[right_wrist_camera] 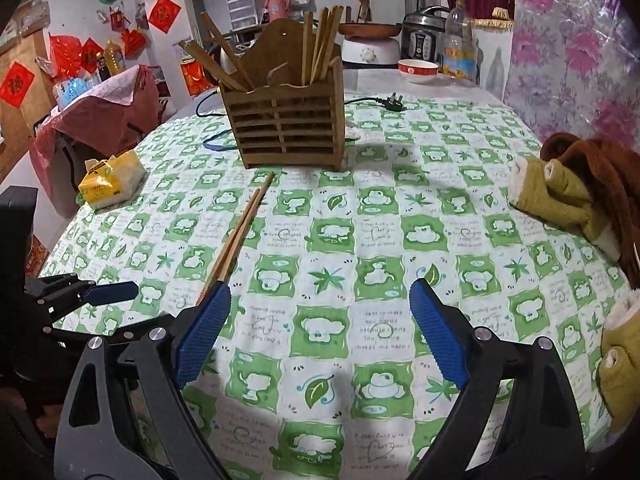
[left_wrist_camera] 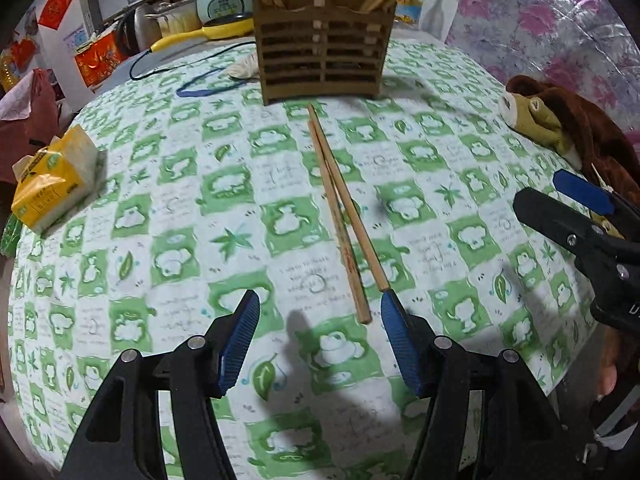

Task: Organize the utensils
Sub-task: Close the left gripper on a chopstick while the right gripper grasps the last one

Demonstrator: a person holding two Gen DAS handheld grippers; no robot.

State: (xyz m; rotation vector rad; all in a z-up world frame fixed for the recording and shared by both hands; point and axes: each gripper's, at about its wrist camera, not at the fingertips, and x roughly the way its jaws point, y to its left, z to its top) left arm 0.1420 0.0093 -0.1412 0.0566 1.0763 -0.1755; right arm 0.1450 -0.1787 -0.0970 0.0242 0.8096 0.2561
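Note:
Two wooden chopsticks lie side by side on the green-checked tablecloth, pointing toward a slatted wooden utensil holder that has several chopsticks standing in it. My left gripper is open and empty, its jaws just behind the chopsticks' near ends. In the right wrist view the chopsticks lie left of centre and the holder stands beyond them. My right gripper is open and empty over the cloth, right of the chopsticks. It also shows at the right edge of the left wrist view.
A yellow tissue pack lies at the left. A brown plush toy lies at the right edge. A blue band, cables and a plug lie behind the holder. Cookers, a kettle and a bowl stand at the back.

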